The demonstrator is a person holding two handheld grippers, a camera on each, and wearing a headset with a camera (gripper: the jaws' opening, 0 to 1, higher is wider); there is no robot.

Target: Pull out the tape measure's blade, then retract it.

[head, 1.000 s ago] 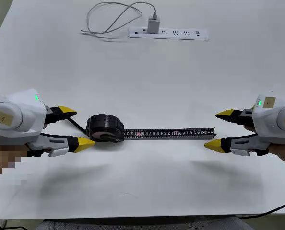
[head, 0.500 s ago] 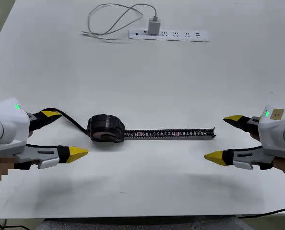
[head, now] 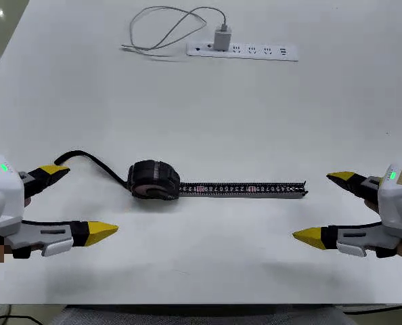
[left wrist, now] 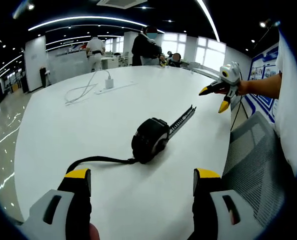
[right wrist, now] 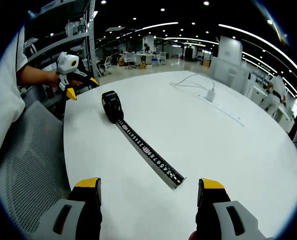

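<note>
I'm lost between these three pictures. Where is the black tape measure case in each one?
Head view: the tape measure case sits left of centre, its blade running right.
Left gripper view: the case is near the centre.
Right gripper view: the case is upper left, at the blade's far end.
Shared landmark: the white power strip on the table.

matt black rubbery tape measure (head: 151, 180) on a smooth white table (head: 208, 108), slightly glossy

On the far side of the white tabletop (head: 208, 115) we see a white power strip (head: 255, 50) with a charger (head: 223, 37) plugged in (left end), its cable (head: 162, 30) looping leftward.
</note>
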